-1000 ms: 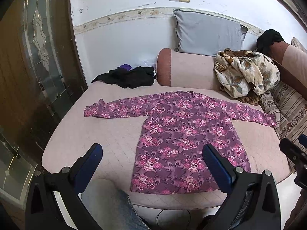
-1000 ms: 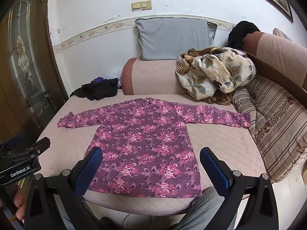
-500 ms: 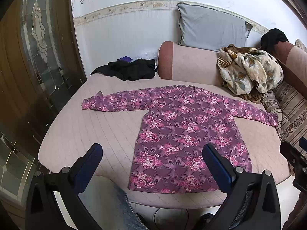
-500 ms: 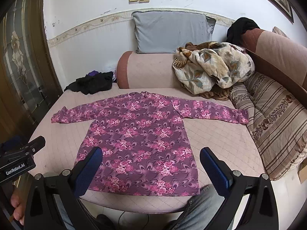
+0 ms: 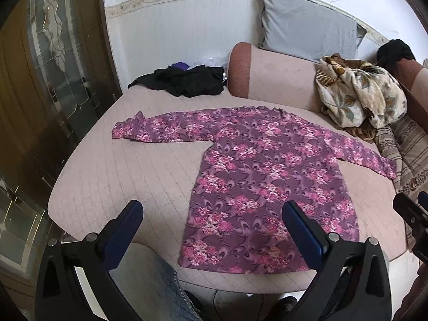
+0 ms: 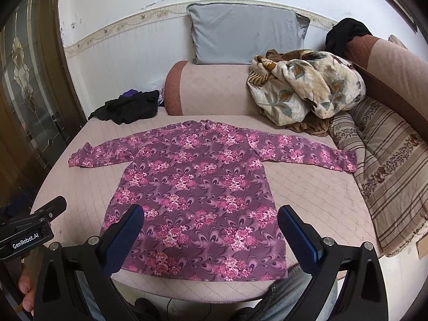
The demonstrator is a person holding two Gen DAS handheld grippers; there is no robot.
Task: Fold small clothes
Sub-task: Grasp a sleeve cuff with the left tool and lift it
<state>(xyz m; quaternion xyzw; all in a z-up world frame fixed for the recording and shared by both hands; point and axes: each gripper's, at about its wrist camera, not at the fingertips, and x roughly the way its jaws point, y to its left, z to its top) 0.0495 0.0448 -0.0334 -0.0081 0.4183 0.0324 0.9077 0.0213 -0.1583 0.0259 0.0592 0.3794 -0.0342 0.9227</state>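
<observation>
black clothes point(image 6: 128, 107) behind purple top point(image 6: 198, 187)

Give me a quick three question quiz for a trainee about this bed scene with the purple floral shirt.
1. True or false: the purple floral shirt lies flat, sleeves spread.
2. What leans on the wall behind the bolster? A) grey pillow B) basket C) mirror
3. Fill in: the left tool and right tool are both ____.

Key: 1 true; 2 A, the grey pillow; 3 open, holding nothing.
</observation>
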